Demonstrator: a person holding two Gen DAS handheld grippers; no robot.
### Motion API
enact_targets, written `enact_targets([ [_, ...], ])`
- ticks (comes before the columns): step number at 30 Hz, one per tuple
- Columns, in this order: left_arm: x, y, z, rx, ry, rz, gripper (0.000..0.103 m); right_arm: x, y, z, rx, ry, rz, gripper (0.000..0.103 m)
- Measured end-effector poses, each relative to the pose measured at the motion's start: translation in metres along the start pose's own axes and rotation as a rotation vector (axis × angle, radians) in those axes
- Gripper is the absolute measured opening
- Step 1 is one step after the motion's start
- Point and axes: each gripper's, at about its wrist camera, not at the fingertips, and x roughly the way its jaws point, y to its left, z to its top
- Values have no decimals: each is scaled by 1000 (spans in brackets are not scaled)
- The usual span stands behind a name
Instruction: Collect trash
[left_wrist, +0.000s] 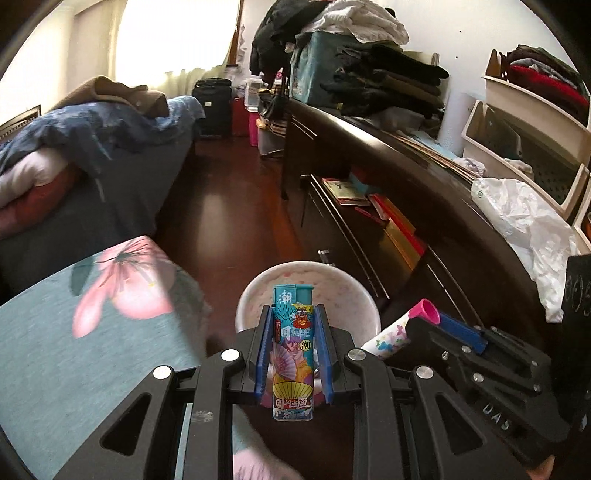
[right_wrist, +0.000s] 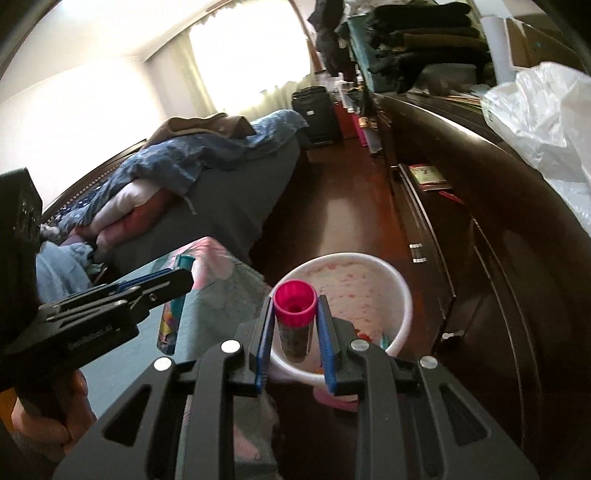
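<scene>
Holding both grippers over the bin (right_wrist: 404, 291), your left gripper (left_wrist: 293, 354) squeezes a lighter (left_wrist: 293, 354) marked "潮"; right gripper (right_wrist: 295, 343) squeezes a pink-capped tube (right_wrist: 294, 317).

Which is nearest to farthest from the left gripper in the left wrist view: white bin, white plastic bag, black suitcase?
From the left gripper:
1. White bin, just ahead, below the held lighter.
2. White plastic bag, right, on the dresser.
3. Black suitcase, far end, under the window.

Left gripper (left_wrist: 293, 350), right gripper (right_wrist: 293, 343): black angular frames, triangular cutouts, silver round screws, blue finger pads (left_wrist: 261, 354). White lettering on side. Bare skin of hand (right_wrist: 48, 417) behind.
</scene>
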Motion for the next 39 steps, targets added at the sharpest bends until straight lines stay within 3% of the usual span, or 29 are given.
enact_targets([
  [13,77,-2,27,-28,45,-45,23,62,-40,28,77,7,-59,26],
  [16,86,3,29,-43,40,-47,36,76,-47,27,90,18,-73,28],
  [21,83,7,31,-60,5,-23,63,86,-53,21,96,36,-95,43],
  [23,74,11,31,-70,-14,-20,68,85,-53,17,100,43,-96,47],
  [26,51,18,28,-75,-47,13,81,77,-46,11,83,39,-127,63],
  [28,32,24,24,-84,-75,33,85,69,-37,6,55,33,-161,72],
  [33,-23,47,7,-124,-131,111,98,31,4,-11,-21,-5,-174,95],
  [35,-48,59,-4,-149,-148,148,99,14,28,-18,-59,-32,-164,100],
  [39,-96,88,-30,-218,-154,219,99,-17,82,-34,-124,-55,-108,99],
])
